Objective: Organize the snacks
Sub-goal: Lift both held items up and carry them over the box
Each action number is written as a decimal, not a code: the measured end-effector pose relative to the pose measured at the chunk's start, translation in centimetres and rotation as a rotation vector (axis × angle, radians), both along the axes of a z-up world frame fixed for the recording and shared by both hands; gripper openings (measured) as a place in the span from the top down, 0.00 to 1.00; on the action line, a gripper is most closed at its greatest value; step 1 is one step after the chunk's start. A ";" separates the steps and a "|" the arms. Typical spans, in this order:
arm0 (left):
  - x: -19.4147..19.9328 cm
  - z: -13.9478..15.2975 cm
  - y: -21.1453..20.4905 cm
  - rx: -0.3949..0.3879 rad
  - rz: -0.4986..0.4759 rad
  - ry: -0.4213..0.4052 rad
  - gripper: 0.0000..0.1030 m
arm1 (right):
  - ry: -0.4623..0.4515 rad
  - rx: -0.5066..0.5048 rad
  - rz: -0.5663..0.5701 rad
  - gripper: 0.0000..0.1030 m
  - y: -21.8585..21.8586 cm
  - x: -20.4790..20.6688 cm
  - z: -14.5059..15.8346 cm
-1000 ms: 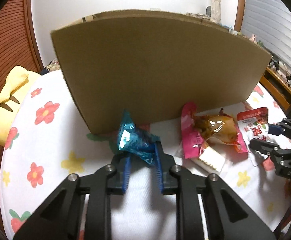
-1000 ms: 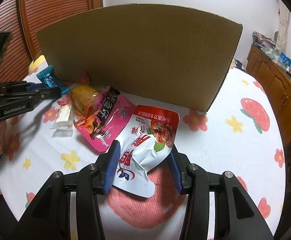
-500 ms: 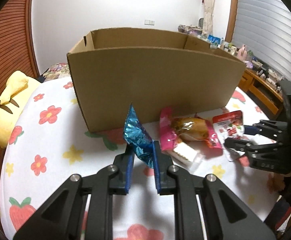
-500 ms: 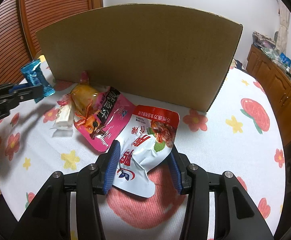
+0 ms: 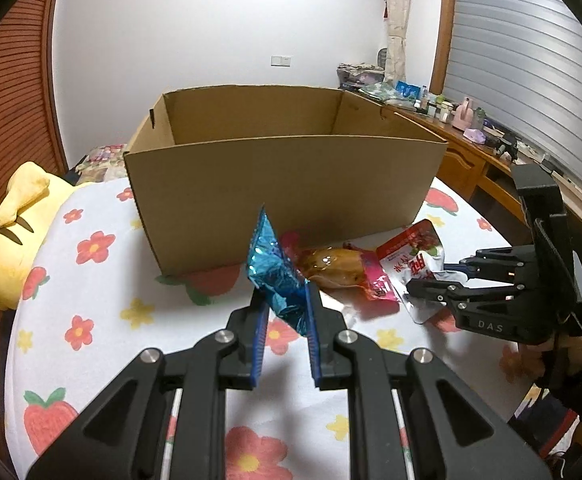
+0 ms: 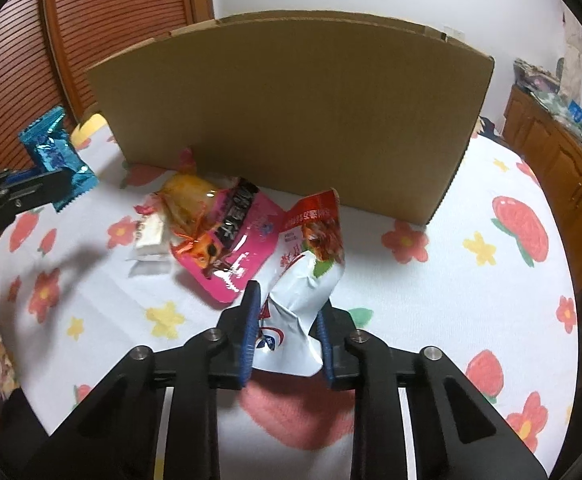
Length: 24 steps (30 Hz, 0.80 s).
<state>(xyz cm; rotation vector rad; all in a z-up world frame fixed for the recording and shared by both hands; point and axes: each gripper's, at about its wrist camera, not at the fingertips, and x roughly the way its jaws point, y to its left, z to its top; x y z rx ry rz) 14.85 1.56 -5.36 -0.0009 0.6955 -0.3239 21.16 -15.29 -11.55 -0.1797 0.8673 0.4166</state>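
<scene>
While the left gripper (image 5: 283, 316) clamps a blue packet (image 5: 277, 276) above the cloth (image 5: 91, 288) and the right gripper (image 6: 287, 332) pinches a white pouch (image 6: 307, 280) before the box (image 5: 283, 184), nothing visible lies boxed, and a pink pack (image 6: 227, 240) and bar (image 6: 151, 236) remain beside its front wall.

**Two wrist cameras, one shared box front**

We look from the left wrist along its fingers, high enough to see into the cardboard box (image 5: 283, 184), facing its near wall from the left. From the right wrist we sit lower and closer, facing the same wall (image 6: 291, 120) from the right. Both views share the snack pile and flowered cloth (image 5: 91, 280); each also catches the other gripper.
</scene>
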 end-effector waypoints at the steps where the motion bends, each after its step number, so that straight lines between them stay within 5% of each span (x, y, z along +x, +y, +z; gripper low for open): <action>1: -0.1 0.1 -0.1 -0.001 -0.003 -0.003 0.86 | -0.003 -0.002 0.000 0.80 0.0 -0.1 0.1; 24: -0.7 4.3 -1.4 -0.010 -0.036 -0.085 0.86 | -0.126 0.073 -0.014 0.83 -2.1 -2.7 5.5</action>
